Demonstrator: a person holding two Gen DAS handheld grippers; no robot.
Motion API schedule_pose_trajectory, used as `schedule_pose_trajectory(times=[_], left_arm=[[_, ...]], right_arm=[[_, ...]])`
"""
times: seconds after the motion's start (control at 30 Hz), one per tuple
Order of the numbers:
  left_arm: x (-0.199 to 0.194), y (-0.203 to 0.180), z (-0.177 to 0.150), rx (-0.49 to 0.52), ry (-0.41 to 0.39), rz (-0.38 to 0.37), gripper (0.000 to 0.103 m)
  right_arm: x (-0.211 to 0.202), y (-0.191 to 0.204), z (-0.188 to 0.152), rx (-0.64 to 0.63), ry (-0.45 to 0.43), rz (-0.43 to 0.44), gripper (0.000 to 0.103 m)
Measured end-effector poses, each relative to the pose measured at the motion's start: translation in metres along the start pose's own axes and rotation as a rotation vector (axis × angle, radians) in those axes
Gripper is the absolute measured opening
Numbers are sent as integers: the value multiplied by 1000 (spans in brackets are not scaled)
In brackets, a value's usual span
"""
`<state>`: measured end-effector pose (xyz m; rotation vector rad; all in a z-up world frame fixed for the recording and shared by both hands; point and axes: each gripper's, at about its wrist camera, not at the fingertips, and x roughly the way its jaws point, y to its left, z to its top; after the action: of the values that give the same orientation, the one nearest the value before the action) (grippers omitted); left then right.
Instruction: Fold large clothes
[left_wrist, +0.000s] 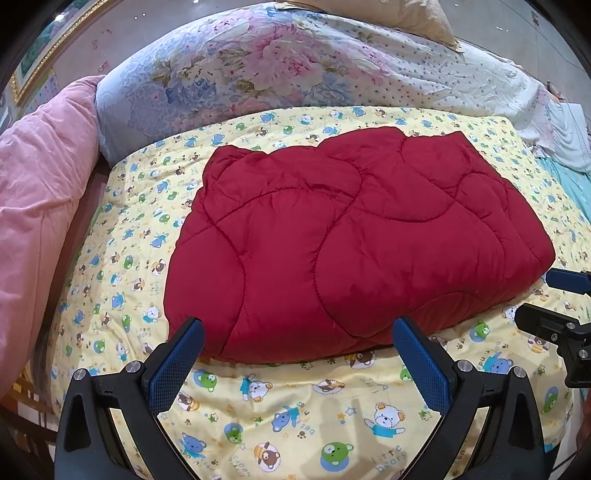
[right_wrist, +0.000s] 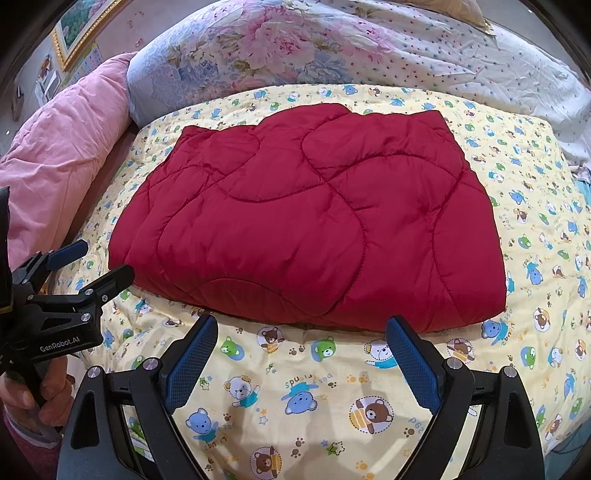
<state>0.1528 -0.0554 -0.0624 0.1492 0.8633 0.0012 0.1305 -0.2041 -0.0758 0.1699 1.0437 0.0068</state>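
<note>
Before red garment (left_wrist: 354, 236), both tools — left tool (left_wrist: 297, 341), right tool (right_wrist: 301, 339) — agape, empty

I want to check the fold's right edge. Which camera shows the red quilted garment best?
The right wrist view: the whole red quilted garment lies unobstructed, right edge included. In the left wrist view the left gripper fingers overlap its near edge and the right gripper sits at its right corner.

Pink duvet (left_wrist: 40, 206) cut off left
</note>
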Motion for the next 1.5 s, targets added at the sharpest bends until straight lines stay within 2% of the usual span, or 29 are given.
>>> schedule_pose_trajectory(times=[0.5,1.5], left_arm=[[0,2,-1,4,-10,11,102],[4,4,2,-1,1,-18,102]], right_arm=[[-4,2,2,5,-21,-4,94],[-2,-2,6,21,-25,-7,94]])
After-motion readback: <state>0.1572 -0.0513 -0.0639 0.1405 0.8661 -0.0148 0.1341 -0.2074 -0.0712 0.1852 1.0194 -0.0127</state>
